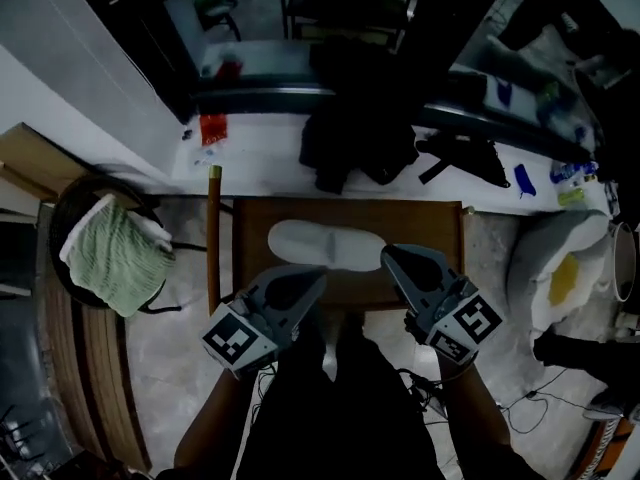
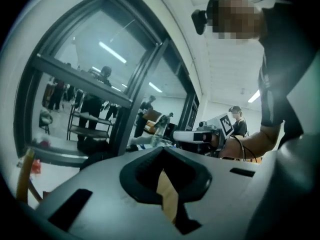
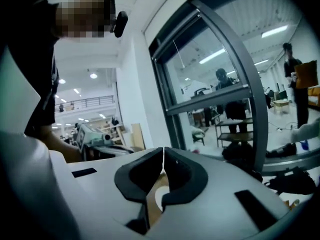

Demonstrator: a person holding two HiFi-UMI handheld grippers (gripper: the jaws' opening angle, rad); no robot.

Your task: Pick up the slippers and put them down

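Observation:
White slippers (image 1: pixel 322 244) lie side by side on a small brown wooden table (image 1: pixel 440 228) in the head view. My left gripper (image 1: pixel 316 277) hovers at the table's near edge, just in front of the slippers' left part, its jaws shut with nothing between them. My right gripper (image 1: pixel 389 254) is near the slippers' right end, also shut and empty. In the left gripper view the left gripper (image 2: pixel 162 150) points nearly level at a large window, tips together. In the right gripper view the right gripper (image 3: pixel 163 151) has its tips together too. No slipper shows in either gripper view.
A green and white cloth (image 1: pixel 113 256) lies on a round dark seat at the left. Black clothing (image 1: pixel 355 143) and straps lie on the white ledge behind the table. A wooden stick (image 1: pixel 213 238) stands left of the table. A white cushion (image 1: pixel 560 263) sits on the floor at the right.

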